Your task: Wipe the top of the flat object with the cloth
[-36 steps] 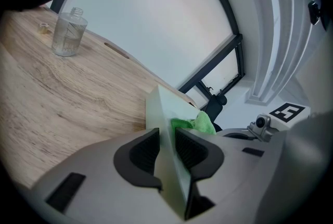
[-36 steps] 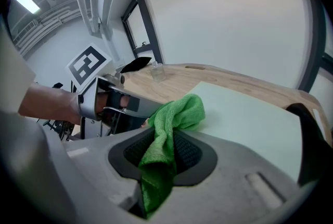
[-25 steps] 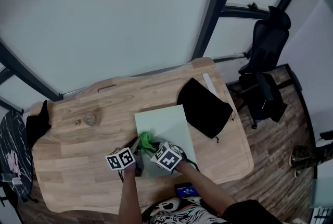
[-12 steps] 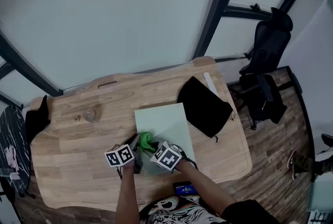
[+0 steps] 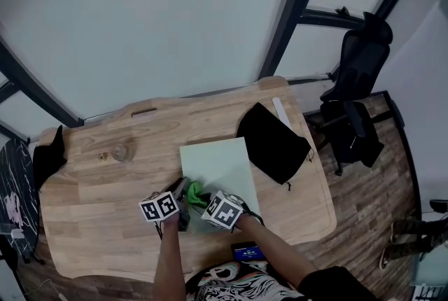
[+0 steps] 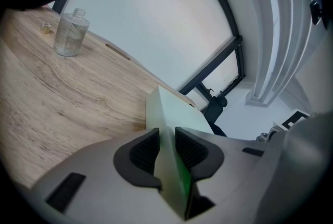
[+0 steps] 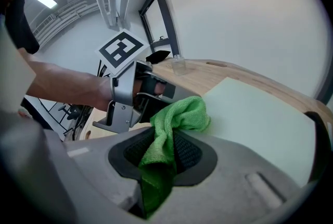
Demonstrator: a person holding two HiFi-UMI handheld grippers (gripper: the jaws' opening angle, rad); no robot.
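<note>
Nearest the person, the right hand-held gripper (image 7: 162,147) is pinching the soft, limp green cloth (image 7: 182,113), whose bunched end is lying against the near part of the flat object (image 5: 218,159). The left hand-held gripper (image 6: 166,134) is clamping that pale panel by an edge at its near corner. Judged stiff, light and smooth, the panel is lying on the tabletop (image 5: 98,215) and is likely to slide unless steadied this way.

Cloth (image 5: 196,192) on board (image 5: 217,163); pouch (image 5: 274,142) R, bottle (image 5: 121,152) L.
</note>
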